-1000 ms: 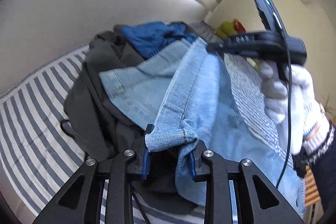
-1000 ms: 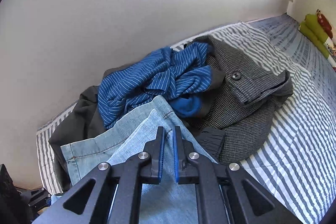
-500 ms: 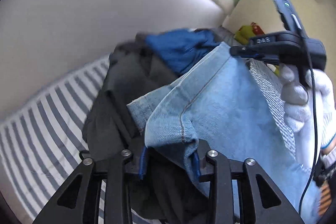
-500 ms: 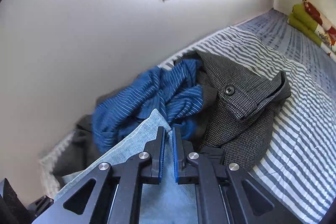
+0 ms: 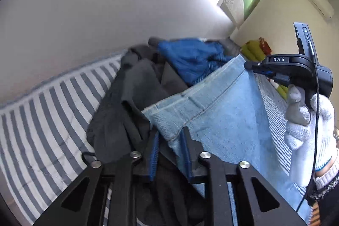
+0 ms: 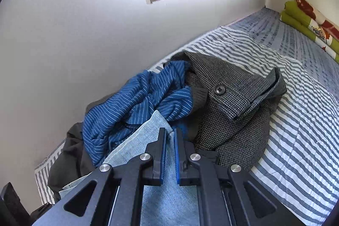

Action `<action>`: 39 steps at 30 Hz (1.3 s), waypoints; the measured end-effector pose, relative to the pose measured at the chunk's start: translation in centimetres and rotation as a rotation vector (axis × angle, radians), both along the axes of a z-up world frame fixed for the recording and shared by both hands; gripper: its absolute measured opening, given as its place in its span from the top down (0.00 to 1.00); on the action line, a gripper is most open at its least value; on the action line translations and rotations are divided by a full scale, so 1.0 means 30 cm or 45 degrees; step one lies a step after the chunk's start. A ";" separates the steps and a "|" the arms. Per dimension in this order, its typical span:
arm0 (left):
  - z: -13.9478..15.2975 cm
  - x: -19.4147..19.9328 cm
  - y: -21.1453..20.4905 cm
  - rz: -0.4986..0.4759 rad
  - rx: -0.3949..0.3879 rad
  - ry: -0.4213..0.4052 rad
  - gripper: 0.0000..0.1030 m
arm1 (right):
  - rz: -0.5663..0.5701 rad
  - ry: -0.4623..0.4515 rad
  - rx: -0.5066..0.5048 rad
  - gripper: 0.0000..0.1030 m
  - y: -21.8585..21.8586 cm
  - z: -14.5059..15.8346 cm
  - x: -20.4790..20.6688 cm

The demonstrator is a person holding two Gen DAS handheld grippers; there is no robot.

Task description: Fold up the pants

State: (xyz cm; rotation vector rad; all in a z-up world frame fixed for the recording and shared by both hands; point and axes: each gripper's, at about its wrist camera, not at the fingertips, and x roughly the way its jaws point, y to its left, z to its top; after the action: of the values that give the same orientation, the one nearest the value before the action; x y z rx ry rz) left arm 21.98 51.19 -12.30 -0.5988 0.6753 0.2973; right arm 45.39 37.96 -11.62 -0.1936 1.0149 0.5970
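Over the striped bed [image 5: 42,120], the light blue jeans [image 5: 222,124] hang stretched between both grippers, above a pile of dark clothes [image 5: 118,120] and a blue striped shirt [image 6: 137,103]. The left gripper [image 5: 169,139] is closing with the hem corner between its pads. The right gripper [image 6: 169,137], in a white-gloved hand [image 5: 305,126], is clamped narrow on the far edge.
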 end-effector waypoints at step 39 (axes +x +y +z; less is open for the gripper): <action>0.187 0.001 -0.466 -0.266 0.119 -0.155 0.53 | -0.980 0.256 -0.248 0.72 -2.102 0.103 -0.844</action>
State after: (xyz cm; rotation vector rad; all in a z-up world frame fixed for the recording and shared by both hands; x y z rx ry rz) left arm 22.01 37.22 -6.68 -0.4488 0.5974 0.0965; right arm 20.08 -25.12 -8.52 0.0946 1.2399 -0.1882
